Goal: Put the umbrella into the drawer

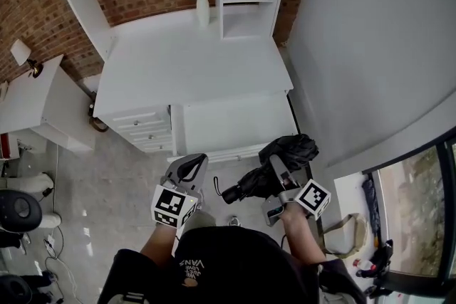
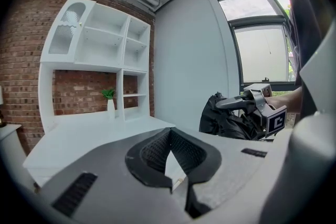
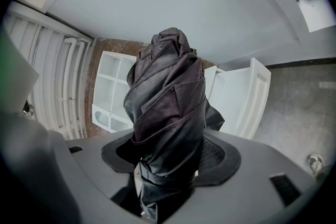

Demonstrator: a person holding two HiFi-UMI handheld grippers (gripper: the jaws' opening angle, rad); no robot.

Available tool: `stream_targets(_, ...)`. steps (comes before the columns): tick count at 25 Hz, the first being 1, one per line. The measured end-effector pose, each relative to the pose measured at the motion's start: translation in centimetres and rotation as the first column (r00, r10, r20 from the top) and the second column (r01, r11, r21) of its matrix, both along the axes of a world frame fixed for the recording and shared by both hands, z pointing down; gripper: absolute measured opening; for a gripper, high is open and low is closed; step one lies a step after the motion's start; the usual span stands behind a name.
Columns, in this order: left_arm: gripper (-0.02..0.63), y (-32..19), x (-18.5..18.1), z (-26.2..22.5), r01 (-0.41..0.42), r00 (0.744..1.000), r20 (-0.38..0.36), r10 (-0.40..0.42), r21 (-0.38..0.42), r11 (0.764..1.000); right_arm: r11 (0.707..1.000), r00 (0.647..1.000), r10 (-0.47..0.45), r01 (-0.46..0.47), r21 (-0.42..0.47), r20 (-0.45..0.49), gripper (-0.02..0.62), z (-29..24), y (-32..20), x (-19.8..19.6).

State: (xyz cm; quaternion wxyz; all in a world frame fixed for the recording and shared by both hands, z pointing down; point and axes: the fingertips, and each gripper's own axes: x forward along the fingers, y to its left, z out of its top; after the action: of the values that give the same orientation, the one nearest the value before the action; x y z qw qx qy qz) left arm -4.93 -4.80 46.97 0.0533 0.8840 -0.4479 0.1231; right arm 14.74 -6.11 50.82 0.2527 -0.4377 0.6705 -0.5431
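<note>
Head view: the right gripper [image 1: 274, 171] clamps a folded black umbrella [image 1: 296, 149] between its fingers, above the floor and short of the white desk [image 1: 192, 60]. The left gripper [image 1: 194, 161] hangs beside it. Left gripper view: the fingers meet at their tips with nothing between them, and the umbrella [image 2: 223, 120] is off to their right. Right gripper view: the fingers press the umbrella [image 3: 168, 92] at its strapped waist, and the canopy rises beyond the tips.

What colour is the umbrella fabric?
Plain black, with no pattern visible. The umbrella shows best in the right gripper view.
</note>
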Motion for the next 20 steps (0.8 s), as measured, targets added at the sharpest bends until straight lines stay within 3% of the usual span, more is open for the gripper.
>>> stream_targets(11, 0.006, -8.9, -3.4, 0.1, -0.176, 0.984, 0.001, 0.176, -0.035, 0.984, 0.986, 0.987, 0.162, -0.162, -0.049, -0.005, 0.273, 0.1, -5.7, -3.9)
stream_targets(20, 0.006, -14.2, -6.5, 1.2, -0.318, 0.947, 0.015, 0.32, -0.075, 0.945, 0.957, 0.961, 0.276, -0.277, -0.086, -0.023, 0.273, 0.9, -9.2, -7.3)
